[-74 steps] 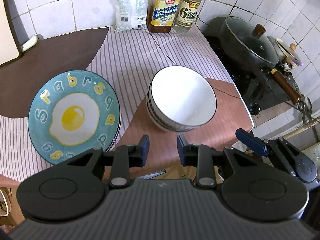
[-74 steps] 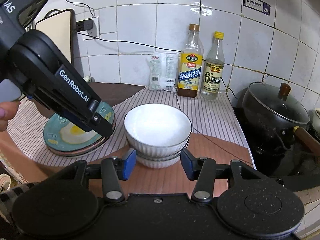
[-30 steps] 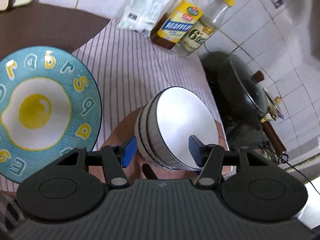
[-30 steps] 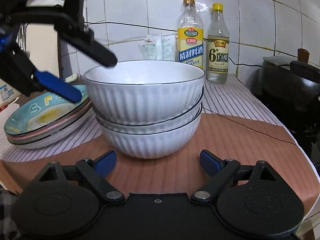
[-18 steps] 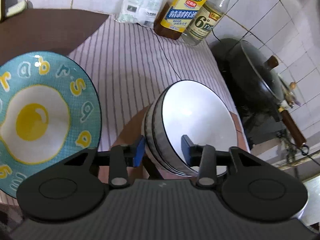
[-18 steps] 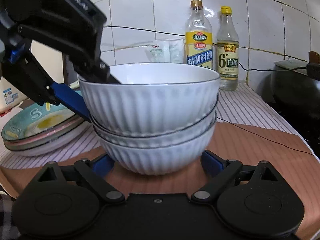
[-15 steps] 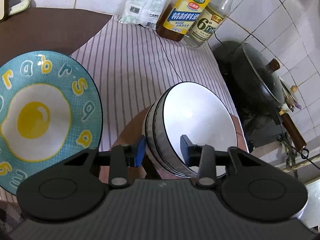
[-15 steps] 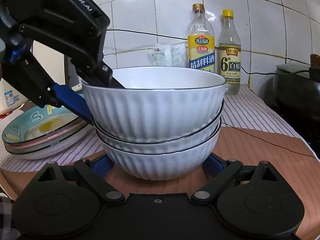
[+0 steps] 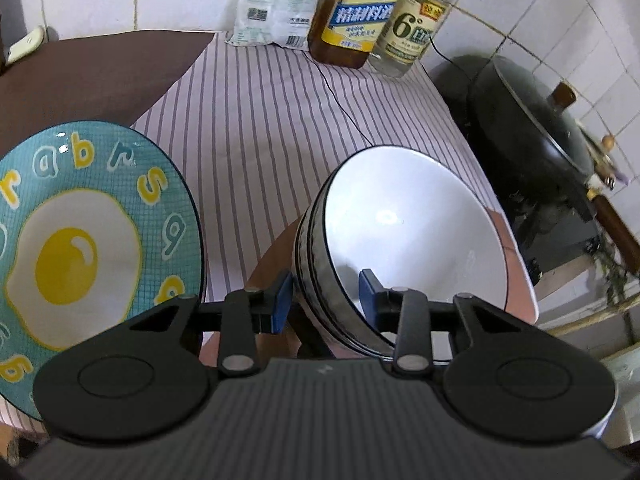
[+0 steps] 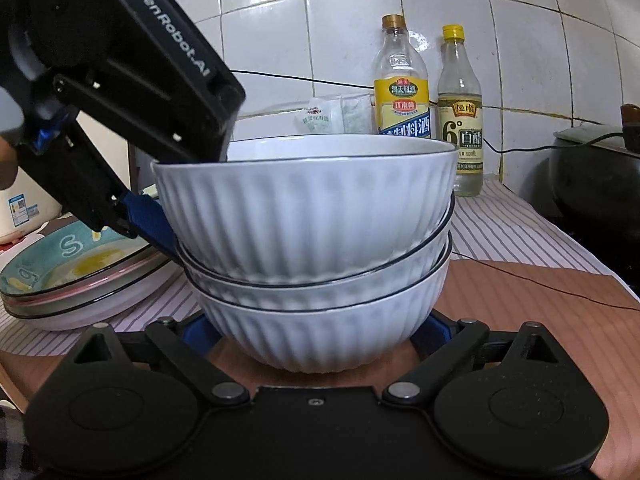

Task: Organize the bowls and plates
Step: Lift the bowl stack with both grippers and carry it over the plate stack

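Note:
A stack of three white ribbed bowls (image 10: 308, 236) stands on the brown mat; it also shows in the left wrist view (image 9: 404, 236). My left gripper (image 9: 324, 296) is shut on the near rim of the bowl stack, one finger inside, one outside. My right gripper (image 10: 312, 332) straddles the bottom bowl, its blue pads against both sides low down. A stack of plates topped by a teal fried-egg plate (image 9: 88, 240) lies to the left, and shows in the right wrist view (image 10: 80, 272).
Two bottles (image 9: 360, 12) and a white packet (image 9: 276, 4) stand at the tiled back wall. A black lidded wok (image 9: 532, 120) sits on the stove at right. A thin black cable (image 9: 340, 100) crosses the striped cloth (image 9: 260, 120).
My left gripper came down and closed on the bowls' rim. My right gripper dropped low, moved in and closed around the bottom bowl.

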### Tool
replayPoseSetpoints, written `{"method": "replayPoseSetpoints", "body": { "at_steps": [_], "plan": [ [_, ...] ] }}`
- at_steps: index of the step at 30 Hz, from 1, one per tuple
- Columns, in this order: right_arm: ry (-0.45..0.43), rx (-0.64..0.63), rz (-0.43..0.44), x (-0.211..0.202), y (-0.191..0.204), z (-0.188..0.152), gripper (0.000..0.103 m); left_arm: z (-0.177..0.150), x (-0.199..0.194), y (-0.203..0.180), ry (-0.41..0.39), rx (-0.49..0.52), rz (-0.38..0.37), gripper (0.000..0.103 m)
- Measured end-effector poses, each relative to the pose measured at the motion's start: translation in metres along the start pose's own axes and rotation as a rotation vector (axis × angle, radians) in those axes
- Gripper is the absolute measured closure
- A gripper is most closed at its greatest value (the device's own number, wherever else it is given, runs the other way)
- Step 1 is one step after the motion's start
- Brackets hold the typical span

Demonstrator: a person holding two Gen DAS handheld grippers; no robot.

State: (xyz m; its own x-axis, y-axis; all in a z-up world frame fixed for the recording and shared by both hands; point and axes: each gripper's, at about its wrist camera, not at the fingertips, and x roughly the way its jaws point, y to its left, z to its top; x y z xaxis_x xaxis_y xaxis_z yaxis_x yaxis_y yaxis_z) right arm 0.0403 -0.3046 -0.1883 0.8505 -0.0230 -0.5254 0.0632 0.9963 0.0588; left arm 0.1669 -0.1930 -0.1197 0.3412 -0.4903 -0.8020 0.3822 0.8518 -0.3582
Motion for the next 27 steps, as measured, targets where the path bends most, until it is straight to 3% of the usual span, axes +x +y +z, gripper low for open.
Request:
{"method": "replayPoseSetpoints", "body": {
  "at_steps": [4,18,27],
  "plan": [
    [-0.001,0.005,0.005,0.0,-0.001,0.0,0.004,0.003,0.003,0.002,0.0,-0.026,-0.007,0.068],
    [0.056,-0.003,-0.02,0.001,0.003,0.012,0.004,-0.005,-0.003,-0.005,-0.058,0.079,-0.005,0.069],
    [0.076,-0.005,-0.044,0.01,0.003,0.012,0.002,-0.003,-0.002,-0.01,-0.054,0.106,0.016,0.069]
  ]
}}
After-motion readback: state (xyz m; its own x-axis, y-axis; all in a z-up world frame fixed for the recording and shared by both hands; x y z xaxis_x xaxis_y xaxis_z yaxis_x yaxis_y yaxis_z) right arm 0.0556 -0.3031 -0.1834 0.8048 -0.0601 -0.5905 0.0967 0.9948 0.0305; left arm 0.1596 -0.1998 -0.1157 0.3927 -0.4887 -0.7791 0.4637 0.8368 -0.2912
